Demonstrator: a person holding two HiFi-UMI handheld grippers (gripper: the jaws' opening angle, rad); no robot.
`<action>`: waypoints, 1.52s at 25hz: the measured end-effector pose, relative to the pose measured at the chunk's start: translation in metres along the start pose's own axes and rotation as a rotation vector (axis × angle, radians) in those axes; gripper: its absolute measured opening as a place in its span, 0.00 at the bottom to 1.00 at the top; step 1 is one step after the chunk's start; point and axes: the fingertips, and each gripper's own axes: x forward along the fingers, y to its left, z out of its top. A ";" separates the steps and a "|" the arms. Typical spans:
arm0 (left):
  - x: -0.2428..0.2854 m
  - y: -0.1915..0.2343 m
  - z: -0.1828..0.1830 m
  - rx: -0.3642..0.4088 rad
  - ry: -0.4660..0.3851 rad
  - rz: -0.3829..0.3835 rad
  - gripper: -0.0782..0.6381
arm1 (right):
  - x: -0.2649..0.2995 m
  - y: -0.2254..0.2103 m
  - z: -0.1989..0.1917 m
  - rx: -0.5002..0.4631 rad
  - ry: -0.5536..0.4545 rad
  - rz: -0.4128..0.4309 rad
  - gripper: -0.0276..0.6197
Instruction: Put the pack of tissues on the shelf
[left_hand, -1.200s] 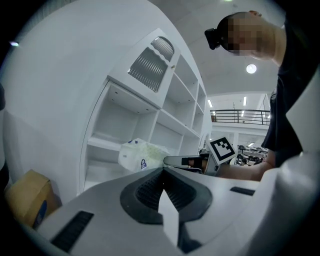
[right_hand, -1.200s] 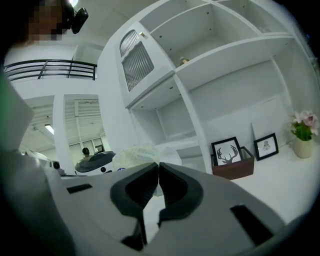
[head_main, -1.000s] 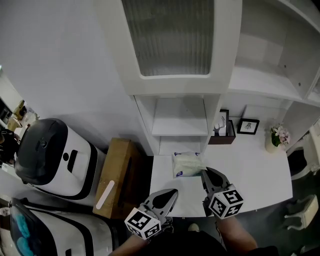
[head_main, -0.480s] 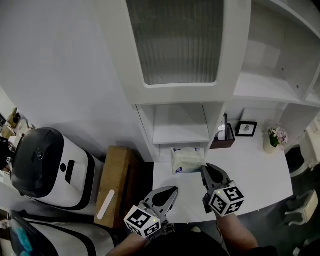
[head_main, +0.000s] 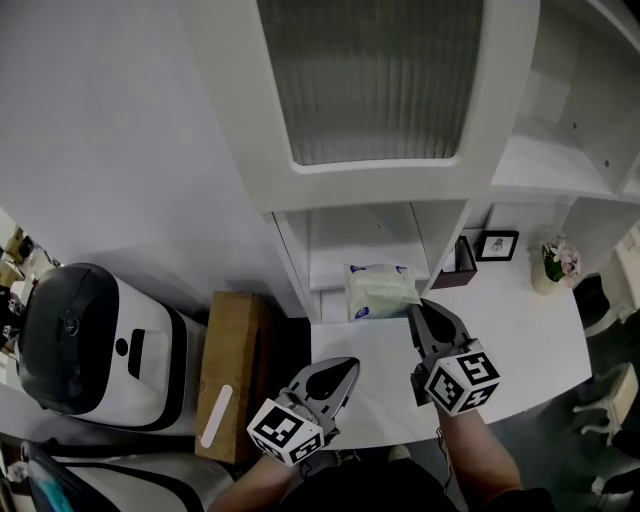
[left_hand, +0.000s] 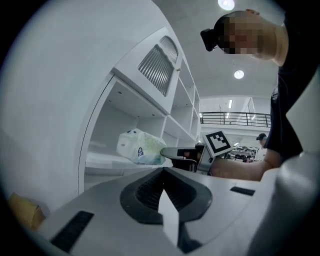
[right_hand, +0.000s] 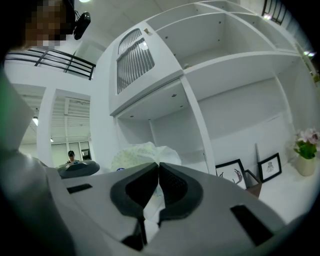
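The pack of tissues (head_main: 378, 290) is a pale green-white soft pack, hanging above the white desk (head_main: 520, 340) right in front of the low shelf (head_main: 365, 262) of the white cabinet. My right gripper (head_main: 416, 308) is shut on the pack's near right corner; in the right gripper view the wrapper (right_hand: 142, 152) is pinched between the jaws of the gripper (right_hand: 159, 165). My left gripper (head_main: 349, 367) hangs over the desk's front left, shut and holding nothing. In the left gripper view the pack (left_hand: 137, 147) hangs level with the shelf board (left_hand: 105, 160), beyond that gripper (left_hand: 162, 172).
A dark holder (head_main: 462, 262), a framed picture (head_main: 497, 245) and a small flower vase (head_main: 553, 265) stand at the desk's back right. A brown cardboard box (head_main: 228, 370) and a white-and-black appliance (head_main: 95, 335) sit on the floor to the left. A cabinet door with a ribbed panel (head_main: 370, 80) overhangs the shelf.
The right gripper has lifted the pack off the desk and carried it away from me, up to the shelf opening. The left gripper has stayed near the desk's front.
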 end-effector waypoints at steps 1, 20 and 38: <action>0.001 0.003 0.001 0.001 0.000 -0.003 0.11 | 0.004 -0.001 0.001 -0.003 -0.003 -0.005 0.05; 0.018 0.060 0.000 -0.013 0.019 -0.029 0.11 | 0.070 -0.035 -0.004 0.011 0.049 -0.103 0.05; 0.027 0.076 0.003 -0.020 0.017 -0.039 0.11 | 0.106 -0.053 -0.007 -0.009 0.089 -0.159 0.05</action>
